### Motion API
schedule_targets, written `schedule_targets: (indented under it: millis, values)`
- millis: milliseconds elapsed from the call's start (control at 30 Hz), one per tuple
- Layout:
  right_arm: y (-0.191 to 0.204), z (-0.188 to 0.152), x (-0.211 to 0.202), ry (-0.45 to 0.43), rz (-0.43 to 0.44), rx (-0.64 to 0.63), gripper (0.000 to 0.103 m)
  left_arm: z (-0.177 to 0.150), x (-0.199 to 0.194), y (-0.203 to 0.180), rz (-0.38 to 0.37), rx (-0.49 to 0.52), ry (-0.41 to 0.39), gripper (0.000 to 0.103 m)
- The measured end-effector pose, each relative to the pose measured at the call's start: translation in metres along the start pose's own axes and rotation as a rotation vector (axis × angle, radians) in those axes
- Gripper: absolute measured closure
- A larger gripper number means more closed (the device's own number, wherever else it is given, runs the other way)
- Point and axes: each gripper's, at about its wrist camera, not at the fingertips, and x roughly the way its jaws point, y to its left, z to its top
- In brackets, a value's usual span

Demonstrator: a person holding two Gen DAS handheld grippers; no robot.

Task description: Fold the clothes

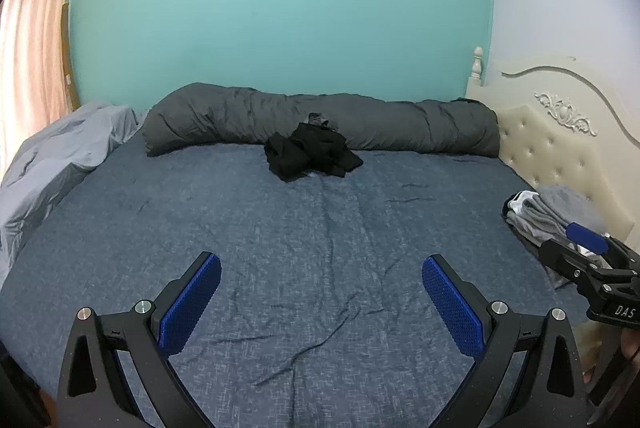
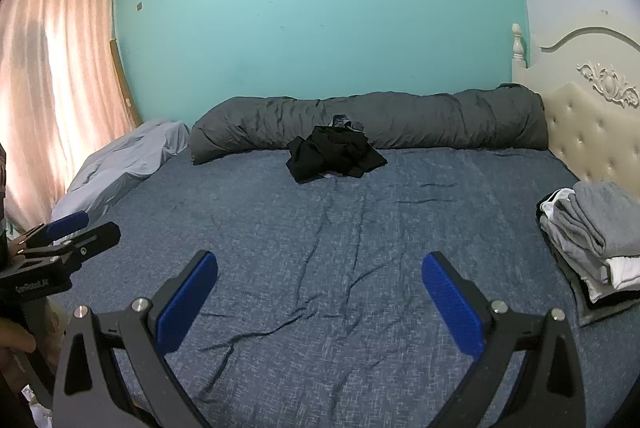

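Both tongs, the left tongs (image 1: 321, 302) and the right tongs (image 2: 320, 300), are hanging spread to their widest over the blue bed sheet (image 1: 320, 248), gripping nothing. Judging by this, a fetching step is beginning: the crumpled black garment (image 1: 312, 152) is lying well ahead, touching the rolled grey duvet (image 1: 224, 116), so the next move is calling for a long reach forward. Bunched as it is, its long axis is running roughly across the bed; which end is which cannot be told. Folded clothes (image 2: 592, 228) are sitting stacked by the headboard (image 2: 592, 124).
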Motion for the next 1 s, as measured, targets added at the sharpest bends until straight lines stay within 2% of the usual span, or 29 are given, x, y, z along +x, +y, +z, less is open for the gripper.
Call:
schedule_targets:
  millis: [1000]
  values:
    - [-0.008,0.001,0.001,0.003,-0.003,0.0,0.0,0.006,0.003,0.002,-0.013,-0.008,0.008,0.0]
